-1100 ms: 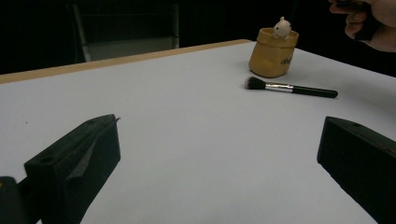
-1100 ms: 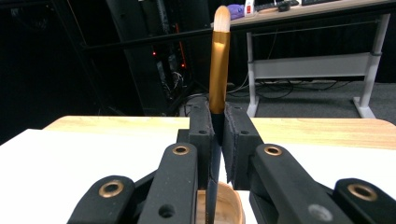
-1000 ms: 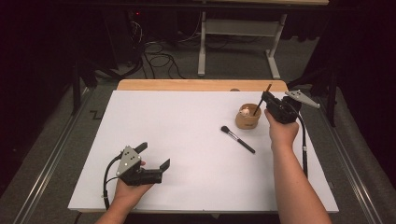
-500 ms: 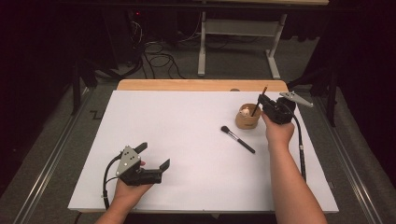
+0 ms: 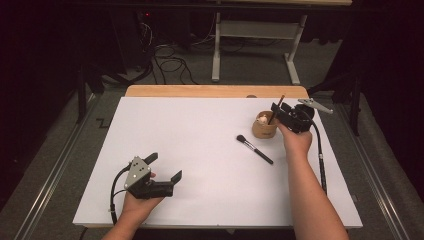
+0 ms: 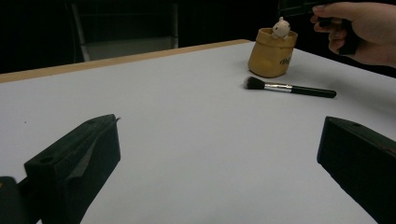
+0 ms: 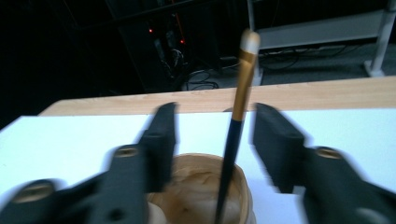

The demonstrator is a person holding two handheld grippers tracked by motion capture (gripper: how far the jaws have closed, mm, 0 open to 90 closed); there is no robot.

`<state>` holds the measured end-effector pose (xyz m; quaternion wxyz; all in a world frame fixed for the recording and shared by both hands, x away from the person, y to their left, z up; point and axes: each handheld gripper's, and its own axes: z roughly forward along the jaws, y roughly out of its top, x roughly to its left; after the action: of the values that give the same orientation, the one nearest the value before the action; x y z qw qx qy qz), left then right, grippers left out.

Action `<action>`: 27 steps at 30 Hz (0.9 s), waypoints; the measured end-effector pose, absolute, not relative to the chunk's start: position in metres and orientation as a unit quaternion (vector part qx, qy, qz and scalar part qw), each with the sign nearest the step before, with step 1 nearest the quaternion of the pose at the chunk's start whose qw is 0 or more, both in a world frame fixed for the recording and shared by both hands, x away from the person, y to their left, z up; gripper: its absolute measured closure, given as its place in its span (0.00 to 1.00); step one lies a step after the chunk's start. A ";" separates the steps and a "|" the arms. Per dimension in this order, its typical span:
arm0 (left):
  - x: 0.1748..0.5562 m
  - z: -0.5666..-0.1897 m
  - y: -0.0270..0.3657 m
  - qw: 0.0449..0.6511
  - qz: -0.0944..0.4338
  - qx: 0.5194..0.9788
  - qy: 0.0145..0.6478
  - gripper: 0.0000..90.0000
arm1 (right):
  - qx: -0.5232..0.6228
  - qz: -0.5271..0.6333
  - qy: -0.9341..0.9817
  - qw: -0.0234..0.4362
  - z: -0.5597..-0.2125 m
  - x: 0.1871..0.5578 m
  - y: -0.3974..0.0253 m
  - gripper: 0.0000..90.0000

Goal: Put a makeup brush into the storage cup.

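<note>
Since a second ago the right gripper (image 5: 276,111) has shifted slightly left, closer over the cup (image 5: 264,127); the slim brush (image 5: 275,111) it was carrying now stands in the cup. The left gripper (image 5: 165,168) has not moved.

High view: the cup sits near the far right of the white table (image 5: 200,135), by the wooden edge. The slim brush leans out of the cup, its tip up against the right gripper; how far the jaws stand apart is hard to read here. The makeup brush (image 5: 254,149) lies flat just in front of the cup, bristles to the left. The left gripper rests low at the near left, jaws wide, holding nothing.

Left gripper view: both jaws are cut off at the bottom corners, wide apart, with bare table (image 6: 187,121) between them. The cup (image 6: 273,58) with a small white figure (image 6: 280,28) in it stands far off, the makeup brush (image 6: 289,87) before it. The right hand (image 6: 355,30) is cut by the top edge.

Right gripper view: blurred. The jaws stand open on either side of the slim brush (image 7: 236,126), not touching it. The brush's lower end goes down into the cup (image 7: 201,196), whose bottom is cut off.
</note>
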<state>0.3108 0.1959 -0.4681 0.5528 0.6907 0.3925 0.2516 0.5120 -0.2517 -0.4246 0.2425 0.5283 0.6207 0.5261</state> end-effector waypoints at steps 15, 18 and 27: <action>0.311 -0.468 0.195 0.550 0.253 0.693 0.391 0.00 | 0.515 0.521 0.632 0.254 -0.417 0.495 -0.258 0.08; 0.311 -0.468 0.195 0.550 0.254 0.692 0.391 0.00 | 0.512 0.514 0.638 0.258 -0.416 0.492 -0.256 0.01; 0.315 -0.469 0.197 0.542 0.255 0.696 0.395 0.00 | 0.484 0.518 0.653 0.266 -0.414 0.475 -0.249 0.00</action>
<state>0.3146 0.1965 -0.4694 0.5421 0.6961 0.3953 0.2554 0.4748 -0.2495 -0.4136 0.2665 0.4845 0.6528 0.5179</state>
